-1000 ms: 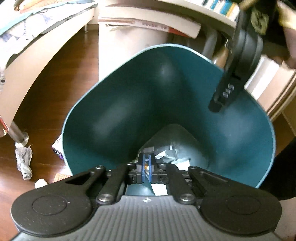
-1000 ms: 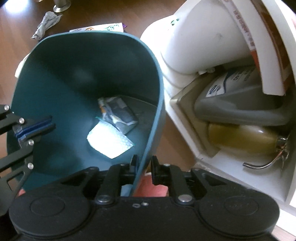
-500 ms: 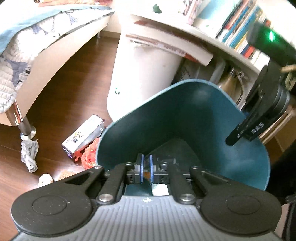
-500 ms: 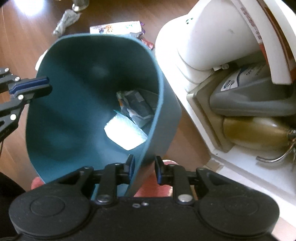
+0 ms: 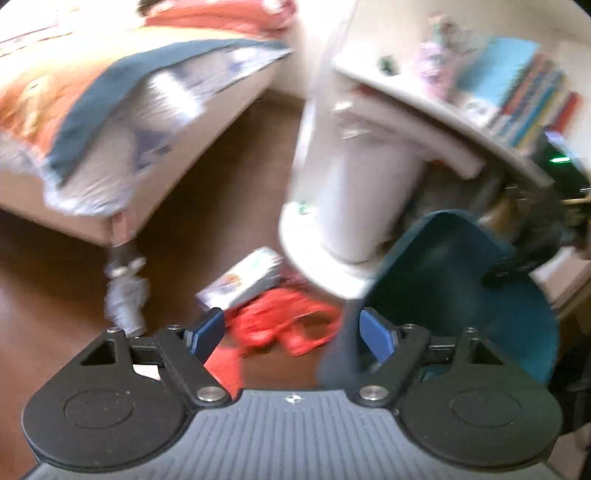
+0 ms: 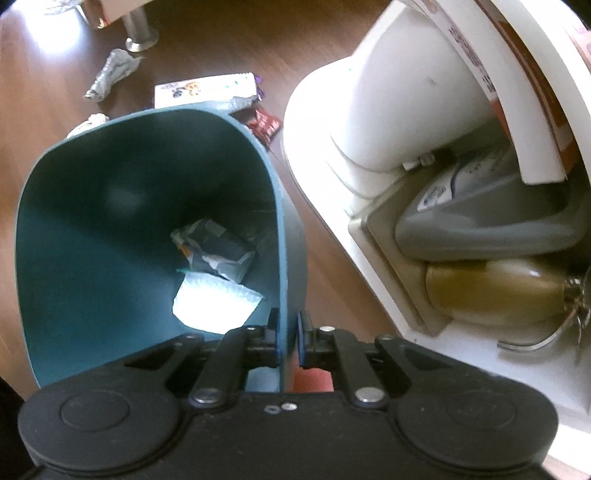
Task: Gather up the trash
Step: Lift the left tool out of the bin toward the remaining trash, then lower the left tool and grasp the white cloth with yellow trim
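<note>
A teal bin (image 6: 110, 240) stands on the wooden floor, and my right gripper (image 6: 288, 332) points down with its jaws closing on the bin's near rim. Inside lie a white padded scrap (image 6: 210, 302) and a dark crumpled wrapper (image 6: 218, 247). In the blurred left wrist view my left gripper (image 5: 291, 326) is opening wide with nothing between its fingers. It hangs just left of the bin (image 5: 461, 295). Beyond it on the floor lie a red wrapper (image 5: 280, 314), a small printed box (image 5: 243, 280) and a crumpled grey wrapper (image 5: 125, 295).
A white round appliance (image 6: 399, 92) stands right behind the bin, under a white shelf (image 5: 524, 103) of books. A grey jug (image 6: 498, 221) and a yellowish bottle (image 6: 491, 291) fill the low cubby. A bed (image 5: 110, 129) with a metal leg (image 6: 138, 33) is at the left.
My left gripper has pulled out of the bin, swung left and gone from shut to wide open. My right gripper has tightened on the rim.
</note>
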Demonstrator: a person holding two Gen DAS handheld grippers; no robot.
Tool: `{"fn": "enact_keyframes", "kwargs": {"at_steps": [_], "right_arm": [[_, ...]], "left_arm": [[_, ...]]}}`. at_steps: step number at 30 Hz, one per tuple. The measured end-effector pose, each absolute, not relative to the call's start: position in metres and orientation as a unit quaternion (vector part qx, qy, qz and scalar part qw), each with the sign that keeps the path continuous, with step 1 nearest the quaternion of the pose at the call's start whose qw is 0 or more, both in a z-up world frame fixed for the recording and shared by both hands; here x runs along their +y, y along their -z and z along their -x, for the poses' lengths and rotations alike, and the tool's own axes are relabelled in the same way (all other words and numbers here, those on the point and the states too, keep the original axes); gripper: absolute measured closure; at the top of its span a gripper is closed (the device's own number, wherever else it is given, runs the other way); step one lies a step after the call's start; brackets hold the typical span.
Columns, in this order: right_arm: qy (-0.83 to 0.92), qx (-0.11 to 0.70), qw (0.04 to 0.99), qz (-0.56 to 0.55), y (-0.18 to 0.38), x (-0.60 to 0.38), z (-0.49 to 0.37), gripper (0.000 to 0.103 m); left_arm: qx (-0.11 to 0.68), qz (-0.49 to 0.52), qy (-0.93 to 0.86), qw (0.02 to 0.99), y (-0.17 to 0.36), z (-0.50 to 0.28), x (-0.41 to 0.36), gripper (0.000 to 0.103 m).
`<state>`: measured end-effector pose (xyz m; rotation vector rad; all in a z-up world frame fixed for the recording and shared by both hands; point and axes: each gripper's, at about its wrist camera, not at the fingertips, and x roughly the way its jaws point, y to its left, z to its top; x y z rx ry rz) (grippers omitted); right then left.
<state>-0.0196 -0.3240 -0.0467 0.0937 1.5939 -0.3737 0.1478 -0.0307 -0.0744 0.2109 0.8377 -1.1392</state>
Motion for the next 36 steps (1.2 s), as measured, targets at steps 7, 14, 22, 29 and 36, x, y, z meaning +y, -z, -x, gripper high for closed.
{"fn": "enact_keyframes", "kwargs": {"at_steps": [7,14,22,29,36], "right_arm": [[0.124,0.708,0.692,-0.060,0.055,-0.317,0.009,0.096],[0.092,0.717,0.683,-0.104,0.081,-0.303,0.017,0.099],[0.068,0.718,0.678,-0.143,0.094,-0.289,0.027,0.098],[0.069,0.714,0.682,-0.146,0.094,-0.291,0.030,0.098],[0.112,0.688,0.698,-0.165,0.097,-0.286,0.038,0.100]], "left_arm": [[0.433,-0.122,0.429,0.783,0.123,-0.199,-0.012,0.023],[0.510,-0.135,0.382,0.759,0.200,-0.228,-0.025,0.023],[0.548,-0.161,0.392,0.721,0.254,-0.207,-0.070,0.023],[0.541,-0.220,0.376,0.720,0.288,-0.193,-0.098,0.024],[0.564,-0.217,0.343,0.719,0.307,-0.199,-0.100,0.075]]}}
